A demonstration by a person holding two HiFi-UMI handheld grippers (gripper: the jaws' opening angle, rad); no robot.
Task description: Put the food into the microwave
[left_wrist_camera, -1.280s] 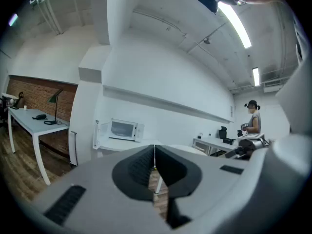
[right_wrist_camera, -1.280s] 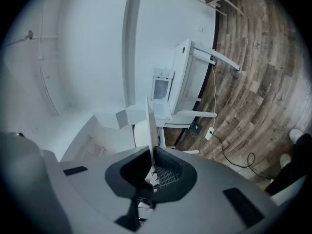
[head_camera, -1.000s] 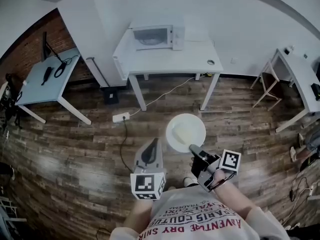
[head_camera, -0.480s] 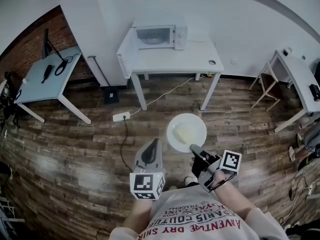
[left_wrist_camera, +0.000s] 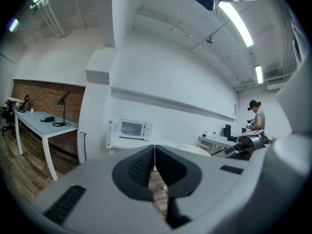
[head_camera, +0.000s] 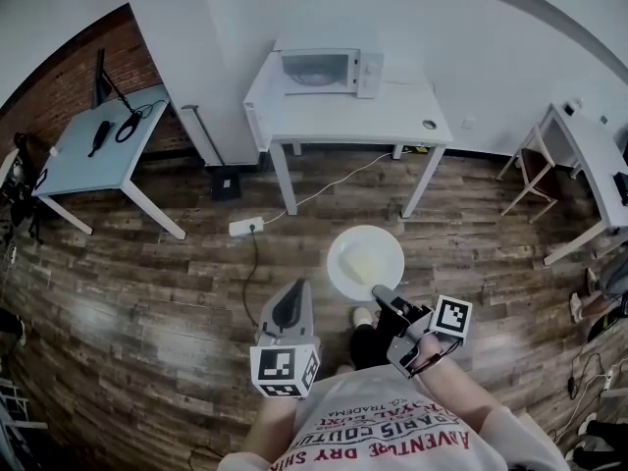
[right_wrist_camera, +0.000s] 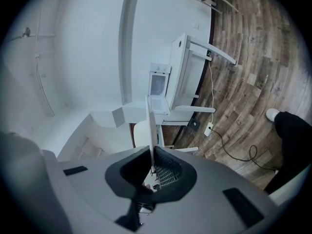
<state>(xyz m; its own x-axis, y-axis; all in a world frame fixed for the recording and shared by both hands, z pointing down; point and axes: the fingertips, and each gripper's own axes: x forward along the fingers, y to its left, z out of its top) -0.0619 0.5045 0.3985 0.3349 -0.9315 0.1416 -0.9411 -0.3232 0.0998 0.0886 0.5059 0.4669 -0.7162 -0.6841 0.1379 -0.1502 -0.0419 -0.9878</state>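
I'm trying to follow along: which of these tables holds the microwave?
The middle white table, against the wall, holds the microwave. The left table bears a desk lamp; the right table shows none.

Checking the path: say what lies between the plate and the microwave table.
Head view: wood floor between plate and table, crossed by a white cable to a power strip.

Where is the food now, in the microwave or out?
Out. The food lies on the plate, gripped at its rim by the right gripper over the floor, apart from the microwave on the table.
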